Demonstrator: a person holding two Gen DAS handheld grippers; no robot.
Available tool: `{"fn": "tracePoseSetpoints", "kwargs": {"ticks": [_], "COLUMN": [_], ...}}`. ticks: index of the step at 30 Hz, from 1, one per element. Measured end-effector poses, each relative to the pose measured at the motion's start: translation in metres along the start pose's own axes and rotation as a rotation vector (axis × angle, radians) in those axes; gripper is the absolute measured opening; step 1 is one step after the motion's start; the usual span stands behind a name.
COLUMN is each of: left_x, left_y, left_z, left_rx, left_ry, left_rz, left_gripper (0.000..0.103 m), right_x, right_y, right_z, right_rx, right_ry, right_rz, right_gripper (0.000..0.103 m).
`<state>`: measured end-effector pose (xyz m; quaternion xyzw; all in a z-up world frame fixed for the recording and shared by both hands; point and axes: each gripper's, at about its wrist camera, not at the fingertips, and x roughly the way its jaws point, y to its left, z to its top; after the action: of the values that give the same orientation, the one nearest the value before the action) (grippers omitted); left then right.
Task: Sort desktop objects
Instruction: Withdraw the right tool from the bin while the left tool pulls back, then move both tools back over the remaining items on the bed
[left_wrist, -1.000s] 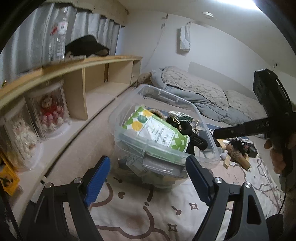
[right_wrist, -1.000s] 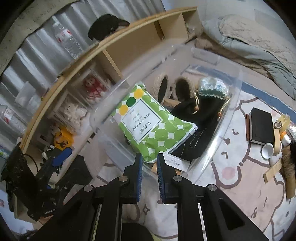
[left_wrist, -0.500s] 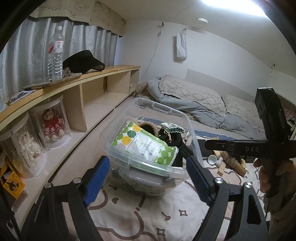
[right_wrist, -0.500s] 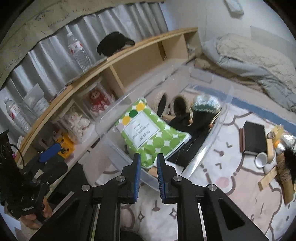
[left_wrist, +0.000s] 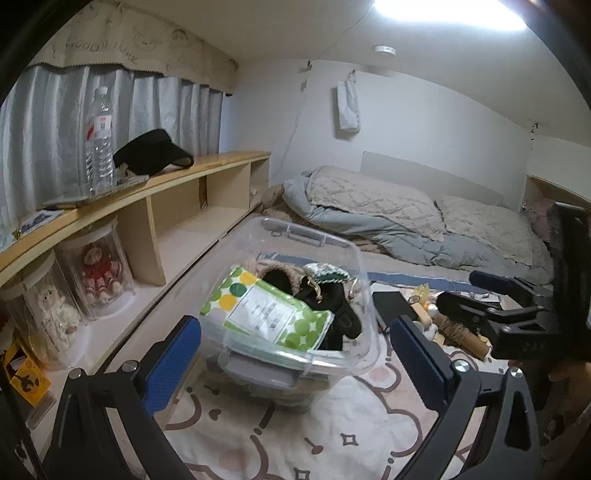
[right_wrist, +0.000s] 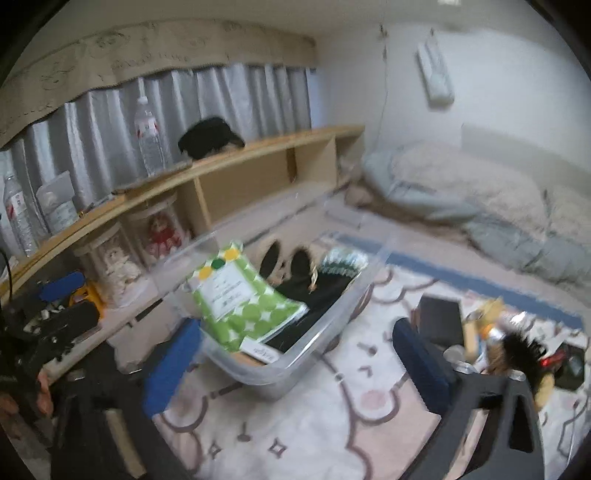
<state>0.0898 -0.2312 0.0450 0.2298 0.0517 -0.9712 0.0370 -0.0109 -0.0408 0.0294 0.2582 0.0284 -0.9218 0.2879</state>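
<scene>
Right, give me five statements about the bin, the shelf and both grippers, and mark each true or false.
1. The left gripper is open. True.
2. The right gripper is shut on the green dotted packet. False: it is open and holds nothing.
3. The packet lies inside the clear bin. True.
4. The black visor sits in the bin. False: it lies on the shelf top.
5. A water bottle stands upright on that shelf. True.

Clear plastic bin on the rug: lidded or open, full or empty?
Open and well filled: the clear plastic bin has no lid, with a green dotted packet and dark items exposed above.
</scene>
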Motion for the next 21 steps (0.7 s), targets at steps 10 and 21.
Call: {"fn": "tracePoseSetpoints", "kwargs": {"ticks": [10,21], "left_x": [-0.001,-0.002], "left_y": [-0.036,-0.058], "left_z": [0.004,0.003], "left_rx": [0.042,0.027], "left_ry": [-0.028,-0.117], "left_rz": [-0.006,-0.051], "left_gripper": [0.103,0.103], "right_x": [-0.044,-0.084], "right_y": [-0.03,-0.077], "right_z": [-0.005,-0.031], "right_rx": [0.033,0.036], "right_ry": [-0.134,-0.213], "right_rz": [-0.029,-0.178], "right_gripper": [0.103,0.103]}}
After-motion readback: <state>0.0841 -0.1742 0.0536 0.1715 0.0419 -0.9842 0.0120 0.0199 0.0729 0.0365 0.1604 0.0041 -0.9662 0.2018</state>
